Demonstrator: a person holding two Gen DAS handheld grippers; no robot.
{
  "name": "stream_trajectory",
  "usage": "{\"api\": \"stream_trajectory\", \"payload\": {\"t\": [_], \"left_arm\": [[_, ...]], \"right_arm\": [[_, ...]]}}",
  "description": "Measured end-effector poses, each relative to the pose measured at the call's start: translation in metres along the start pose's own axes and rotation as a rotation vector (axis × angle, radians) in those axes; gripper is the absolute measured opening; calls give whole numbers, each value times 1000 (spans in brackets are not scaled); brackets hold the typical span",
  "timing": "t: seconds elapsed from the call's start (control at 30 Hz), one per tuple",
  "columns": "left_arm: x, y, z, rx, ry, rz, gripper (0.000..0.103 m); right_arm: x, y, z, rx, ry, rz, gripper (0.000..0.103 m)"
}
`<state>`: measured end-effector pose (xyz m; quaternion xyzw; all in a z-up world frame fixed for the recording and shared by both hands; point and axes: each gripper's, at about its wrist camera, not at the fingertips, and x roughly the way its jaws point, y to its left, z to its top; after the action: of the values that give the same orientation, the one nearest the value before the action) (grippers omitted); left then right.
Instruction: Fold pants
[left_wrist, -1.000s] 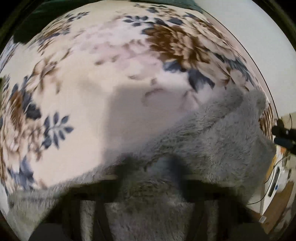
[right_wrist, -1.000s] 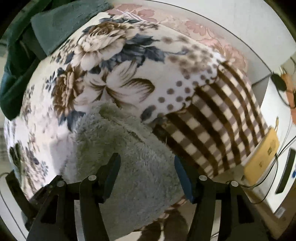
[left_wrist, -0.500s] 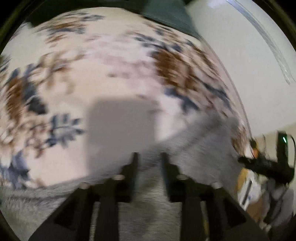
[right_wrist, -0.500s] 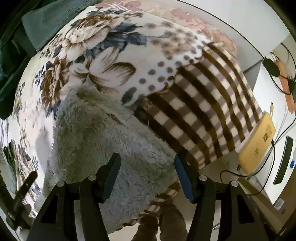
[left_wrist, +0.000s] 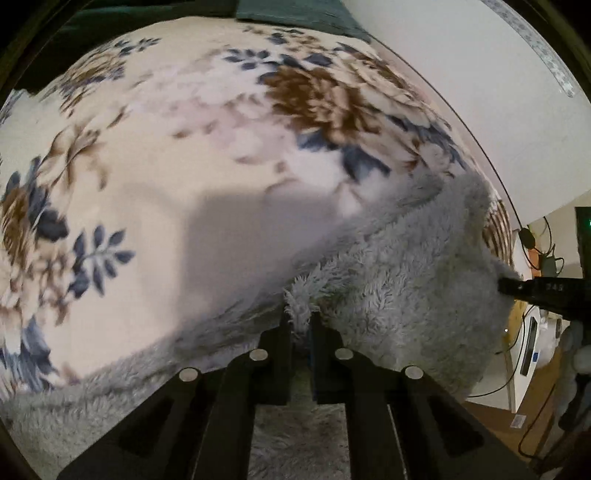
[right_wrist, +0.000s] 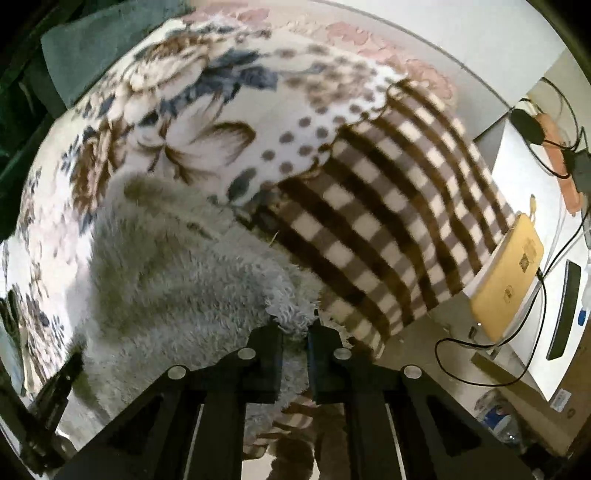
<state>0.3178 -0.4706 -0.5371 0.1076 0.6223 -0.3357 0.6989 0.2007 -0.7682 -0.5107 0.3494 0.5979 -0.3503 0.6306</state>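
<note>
Grey fleece pants (left_wrist: 399, 273) at bed (left_wrist: 207, 155) edge; left tool (left_wrist: 301, 325) and right tool (right_wrist: 295, 328) each clamped on fleece, pinched folds hidden between pads

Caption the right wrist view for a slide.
Right gripper pinches the grey fleece pants at the edge of the patterned blanket.

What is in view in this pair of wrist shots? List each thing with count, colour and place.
fleece pants: one, grey, on the blanket near the bed edge.
floral blanket: one, cream with brown and blue flowers, checked end, covering the bed.
green cloth: one, dark green, far end of the bed.
yellow box: one, beside the bed, cabled.
left gripper: black, shut on the pants.
right gripper: black, shut on the pants.
</note>
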Motion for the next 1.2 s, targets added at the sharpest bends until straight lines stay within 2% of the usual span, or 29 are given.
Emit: {"api": "stream_trajectory", "payload": {"t": [0.13, 0.2, 0.27, 0.3, 0.33, 0.37, 0.4, 0.43, 0.5, 0.57, 0.67, 0.7, 0.77, 0.8, 0.9, 0.97, 1.0, 1.03, 1.07, 1.1, 1.2], "left_arm": [[-7, 16, -4, -63, -3, -12, 5], [-7, 15, -5, -79, 3, -15, 7], [-10, 19, -5, -110, 6, -34, 9], [-10, 19, -2, -126, 19, -34, 12], [-15, 17, -1, -145, 27, -18, 21], [-21, 14, -1, -144, 11, -8, 25], [-31, 10, 0, -133, -18, -1, 36], [-37, 9, 0, -128, -36, 3, 57], [-47, 6, 1, -135, -72, 7, 83], [-50, 8, 3, -145, -94, 23, 83], [-47, 15, 3, -177, -92, 38, 83], [-46, 17, 2, -192, -88, 36, 83], [-47, 22, -2, -212, -90, 41, 83], [-48, 24, -4, -219, -93, 47, 83], [-52, 29, -10, -239, -101, 45, 83], [-53, 32, -14, -250, -102, 40, 83], [-53, 33, -16, -252, -102, 46, 83], [-52, 34, -17, -253, -98, 47, 83], [-52, 35, -19, -257, -92, 46, 83], [-52, 35, -21, -261, -88, 44, 83], [-56, 30, -30, -255, -91, 46, 83]], "right_arm": [[-15, -5, -4, 3, -41, 36, 11], [-9, -4, -6, -26, 15, 42, 11], [7, -3, -2, -52, 127, 42, 16], [4, -5, -2, -49, 124, 39, 20], [-4, -4, -1, -64, 91, 33, 26], [-13, 0, 1, -86, 49, 15, 33], [-28, 7, 4, -117, -15, -2, 51], [-37, 14, 8, -138, -53, 8, 68], [-46, 34, 19, -195, -84, 67, 78], [-38, 62, 33, -248, -74, 101, 78], [-6, 101, 54, -305, 3, 90, 77], [5, 114, 60, -330, 21, 74, 68], [20, 134, 64, -388, 26, 27, 30], [23, 141, 63, -418, 16, -8, 5], [2, 155, 62, -472, -106, -11, 5], [0, 156, 68, -466, -87, 48, 6], [4, 152, 72, -444, -42, 94, 13], [7, 146, 74, -418, -12, 112, 30], [2, 134, 74, -377, -21, 124, 41], [-8, 117, 71, -330, -50, 150, 58], [-27, 53, 56, -145, -61, 151, 60]]}}
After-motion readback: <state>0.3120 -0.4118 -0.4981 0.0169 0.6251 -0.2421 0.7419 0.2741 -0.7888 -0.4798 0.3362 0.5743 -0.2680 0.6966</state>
